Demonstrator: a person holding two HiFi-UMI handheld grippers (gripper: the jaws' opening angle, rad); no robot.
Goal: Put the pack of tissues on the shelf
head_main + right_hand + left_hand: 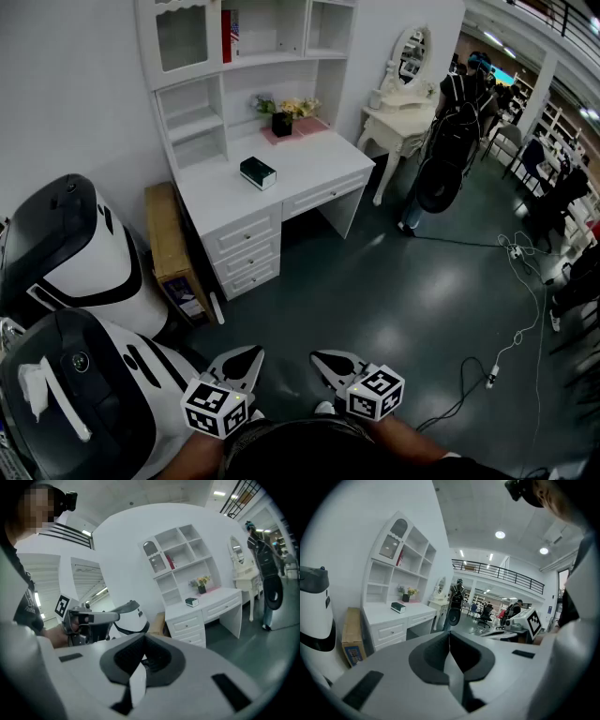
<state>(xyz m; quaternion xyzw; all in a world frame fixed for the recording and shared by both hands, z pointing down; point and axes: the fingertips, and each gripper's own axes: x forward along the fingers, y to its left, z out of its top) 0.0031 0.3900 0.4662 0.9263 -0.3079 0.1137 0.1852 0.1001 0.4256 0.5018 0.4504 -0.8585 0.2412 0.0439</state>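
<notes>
The pack of tissues (258, 172) is a dark green box with a white rim, lying on the white desk (314, 155) below the white shelf unit (246, 58). It also shows far off in the left gripper view as the pack (398, 607) and in the right gripper view as the pack (191, 602). My left gripper (246, 356) and right gripper (324, 360) are held side by side low in the head view, well short of the desk. Both are shut with nothing between the jaws. The left gripper (449, 635) and right gripper (143, 640) point towards the desk.
Two white-and-black robot bodies (75, 253) stand at the left, with a cardboard box (169, 239) beside the desk. A flower pot (282, 121) sits on the desk. A dressing table with mirror (403, 103), a person with a backpack (455, 131) and floor cables (514, 342) lie to the right.
</notes>
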